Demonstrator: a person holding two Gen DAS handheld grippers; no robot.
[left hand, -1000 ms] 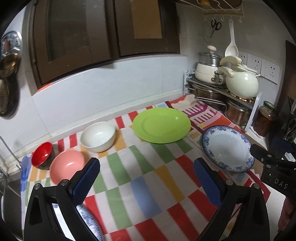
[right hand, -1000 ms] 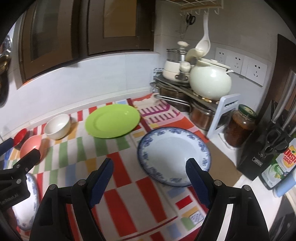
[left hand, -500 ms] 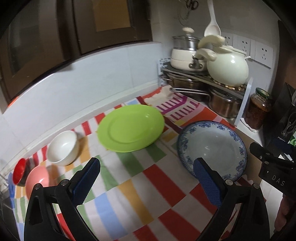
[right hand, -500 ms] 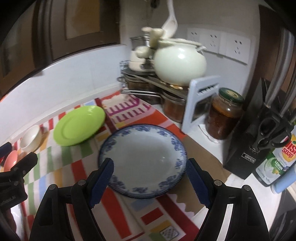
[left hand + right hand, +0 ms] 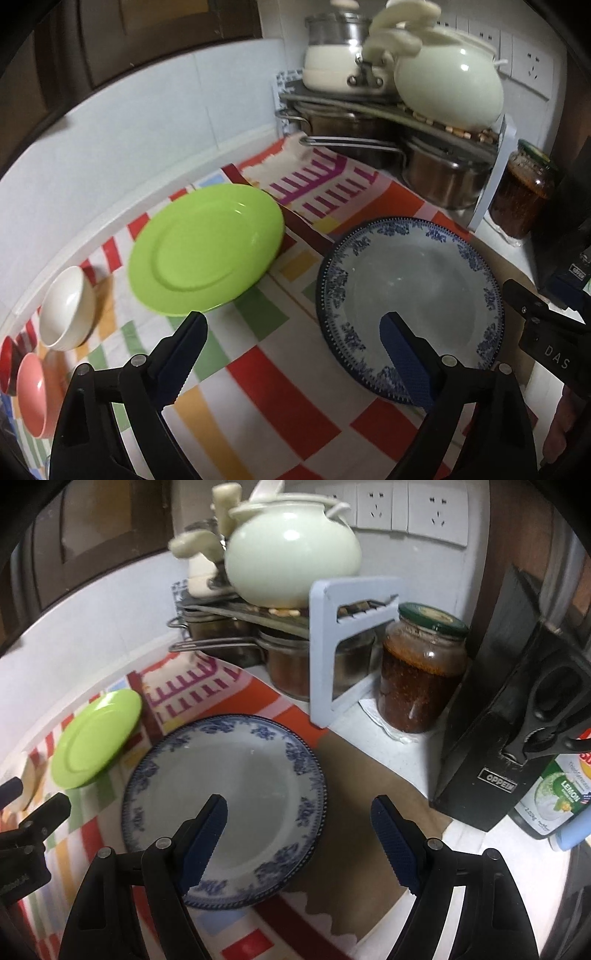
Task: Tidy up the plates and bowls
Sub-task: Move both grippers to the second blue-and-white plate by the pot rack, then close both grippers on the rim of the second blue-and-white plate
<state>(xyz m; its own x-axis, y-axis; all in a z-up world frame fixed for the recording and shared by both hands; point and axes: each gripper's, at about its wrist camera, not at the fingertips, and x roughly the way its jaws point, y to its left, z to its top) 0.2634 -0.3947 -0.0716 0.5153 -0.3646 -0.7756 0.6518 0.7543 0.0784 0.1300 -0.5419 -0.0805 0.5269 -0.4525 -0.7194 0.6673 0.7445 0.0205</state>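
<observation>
A blue-and-white patterned plate (image 5: 413, 284) lies on the striped cloth at the right; it also shows in the right wrist view (image 5: 243, 786). A green plate (image 5: 207, 247) lies to its left and shows small in the right wrist view (image 5: 96, 738). A white bowl (image 5: 66, 308), a pink bowl (image 5: 35, 391) and a red bowl (image 5: 5, 365) sit at the far left. My left gripper (image 5: 295, 354) is open and empty above the cloth. My right gripper (image 5: 299, 834) is open and empty, straddling the patterned plate's right rim.
A rack (image 5: 332, 642) with pots and a cream teapot (image 5: 291, 554) stands at the back. A jar of red paste (image 5: 421, 675), a black knife block (image 5: 517, 738) and a lemon bottle (image 5: 554, 805) stand at the right.
Both grippers have moved right and forward, toward the blue-and-white plate. The bowls have slid to the left edge of the left wrist view. Both grippers stay open.
</observation>
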